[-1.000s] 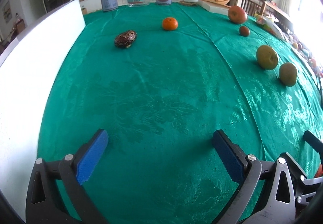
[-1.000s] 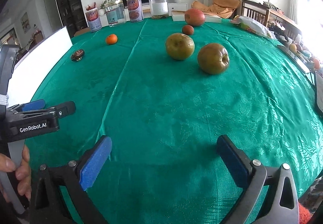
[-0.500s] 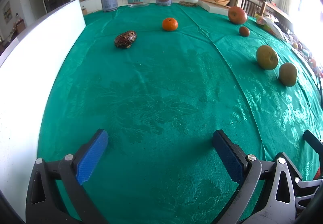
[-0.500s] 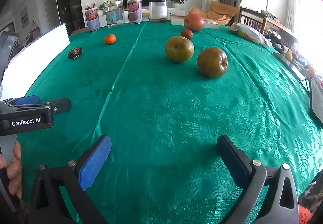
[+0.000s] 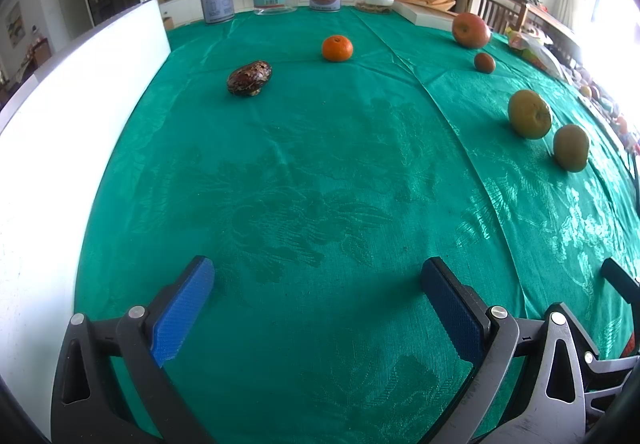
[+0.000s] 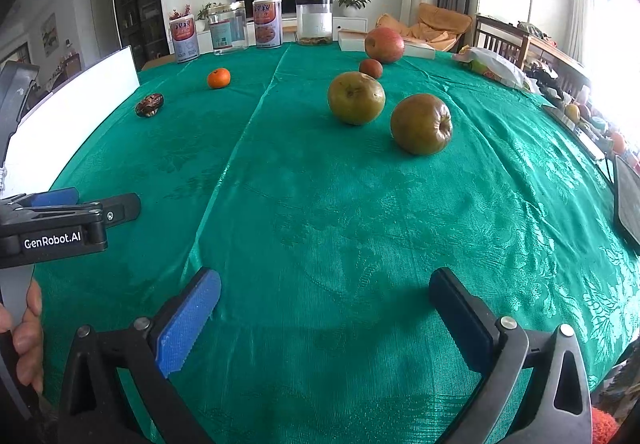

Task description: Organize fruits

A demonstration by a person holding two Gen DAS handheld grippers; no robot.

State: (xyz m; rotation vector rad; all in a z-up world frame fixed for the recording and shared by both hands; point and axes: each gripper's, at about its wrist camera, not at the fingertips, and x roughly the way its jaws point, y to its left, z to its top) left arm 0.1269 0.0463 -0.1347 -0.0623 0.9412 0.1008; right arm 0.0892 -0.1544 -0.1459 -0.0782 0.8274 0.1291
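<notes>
The left gripper [image 5: 316, 308] and right gripper [image 6: 324, 312] both gape wide and empty above the green-clothed counter [image 6: 320, 203]. Ahead of the right gripper sit two brownish-green pears [image 6: 421, 123], touching nothing; beyond them a small brown fruit [image 6: 370, 68], a red apple [image 6: 384, 44], and, well left, an orange [image 6: 219, 78].
</notes>
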